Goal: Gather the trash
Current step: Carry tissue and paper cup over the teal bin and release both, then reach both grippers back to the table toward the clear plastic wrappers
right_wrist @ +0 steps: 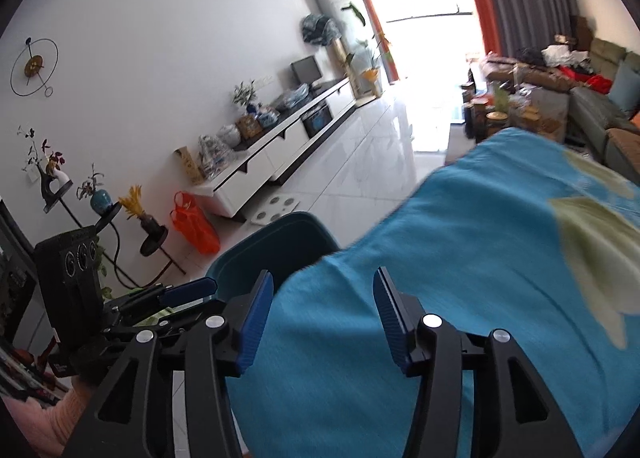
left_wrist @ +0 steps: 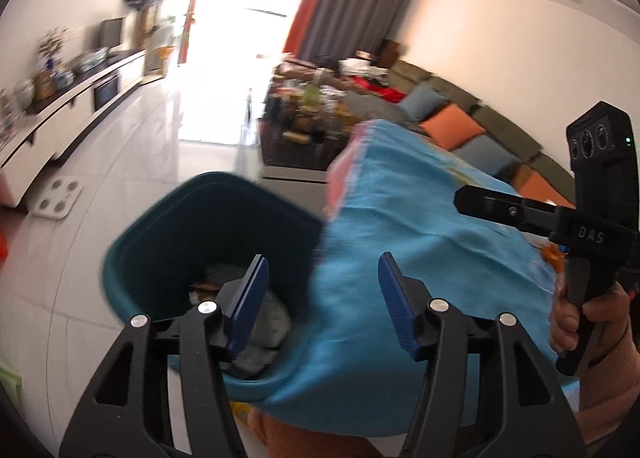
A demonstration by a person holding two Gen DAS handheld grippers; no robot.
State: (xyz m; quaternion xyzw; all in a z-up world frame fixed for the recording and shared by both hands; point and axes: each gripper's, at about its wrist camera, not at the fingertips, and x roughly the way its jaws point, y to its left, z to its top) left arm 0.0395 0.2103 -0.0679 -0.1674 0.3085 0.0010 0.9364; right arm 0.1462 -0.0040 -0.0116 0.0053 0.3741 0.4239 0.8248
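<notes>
Both grippers spread, pads pinching nothing. Blue cloth (left_wrist: 400, 225) lies just ahead of left gripper (left_wrist: 324, 298) & right gripper (right_wrist: 324, 314), draped over teal bin (left_wrist: 168, 258); some trash inside.

Both grippers, the left gripper (left_wrist: 324, 298) and right gripper (right_wrist: 324, 314), are black with blue ribbed pads (left_wrist: 250, 306) and silver screws (left_wrist: 438, 304); a peach sleeve (left_wrist: 612, 390) sits behind the right one.

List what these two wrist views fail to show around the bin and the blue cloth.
- Bin contents: left wrist view, blurred and partly behind the left gripper.
- Bin's right side: both views, covered by the blue cloth.
- Cloth's lower edge: right wrist view, cut off behind the right gripper.
</notes>
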